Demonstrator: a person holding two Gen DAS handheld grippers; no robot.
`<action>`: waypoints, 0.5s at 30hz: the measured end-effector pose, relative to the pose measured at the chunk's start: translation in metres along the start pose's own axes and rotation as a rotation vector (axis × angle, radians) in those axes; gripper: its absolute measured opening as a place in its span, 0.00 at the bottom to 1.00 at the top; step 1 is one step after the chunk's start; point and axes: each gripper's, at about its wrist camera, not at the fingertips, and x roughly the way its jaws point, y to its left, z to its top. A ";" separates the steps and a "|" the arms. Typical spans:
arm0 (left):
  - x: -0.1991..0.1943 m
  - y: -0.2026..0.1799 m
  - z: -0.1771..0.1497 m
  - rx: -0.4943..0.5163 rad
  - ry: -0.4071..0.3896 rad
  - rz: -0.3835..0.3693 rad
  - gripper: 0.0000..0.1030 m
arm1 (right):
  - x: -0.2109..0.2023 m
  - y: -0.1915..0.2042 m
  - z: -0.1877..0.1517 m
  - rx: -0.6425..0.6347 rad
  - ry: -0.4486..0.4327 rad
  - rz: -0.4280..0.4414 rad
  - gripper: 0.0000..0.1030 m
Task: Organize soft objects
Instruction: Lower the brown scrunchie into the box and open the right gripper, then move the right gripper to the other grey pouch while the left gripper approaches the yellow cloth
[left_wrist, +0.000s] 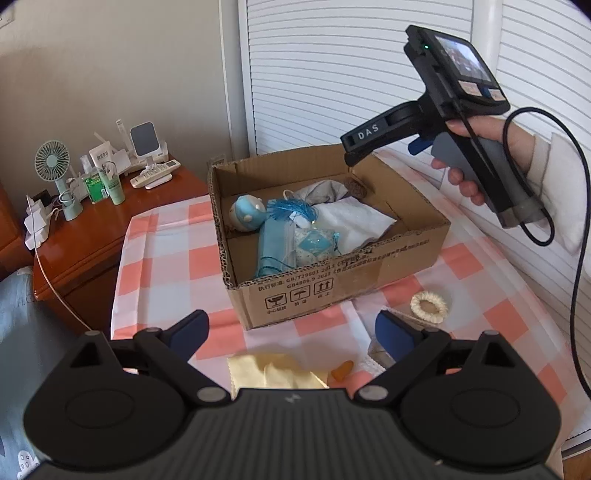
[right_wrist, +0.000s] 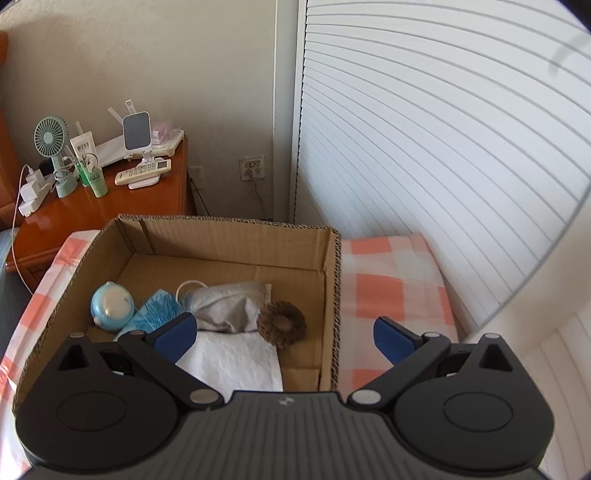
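A cardboard box (left_wrist: 369, 269) stands on the pink checked tablecloth (left_wrist: 162, 254). In it lie a blue round toy (left_wrist: 246, 213), a blue tassel (left_wrist: 291, 211), a grey cloth (left_wrist: 325, 192), a white cloth (left_wrist: 354, 221) and a brown scrunchie (right_wrist: 282, 323). My left gripper (left_wrist: 291, 332) is open and empty, above a yellow cloth (left_wrist: 273, 373), an orange earplug (left_wrist: 341, 370) and a cream scrunchie (left_wrist: 429, 306). My right gripper (right_wrist: 286, 338) is open and empty over the box's (right_wrist: 221, 236) right side; it also shows in the left wrist view (left_wrist: 354, 157), above the box's far corner.
A wooden nightstand (left_wrist: 85, 236) to the left holds a small green fan (left_wrist: 53, 162), bottles, a remote and a charger cable. White slatted doors (right_wrist: 424, 147) stand behind and to the right. A wall socket (right_wrist: 252, 168) is behind the box.
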 end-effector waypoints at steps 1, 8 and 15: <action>-0.003 0.000 0.000 0.001 -0.005 0.005 0.94 | -0.003 -0.001 -0.003 -0.002 0.001 -0.003 1.00; -0.017 -0.006 -0.003 0.008 -0.022 0.018 0.96 | -0.038 -0.012 -0.032 0.055 -0.005 0.004 1.00; -0.028 -0.012 -0.013 0.019 -0.027 0.035 0.97 | -0.066 -0.020 -0.082 0.139 0.026 -0.037 1.00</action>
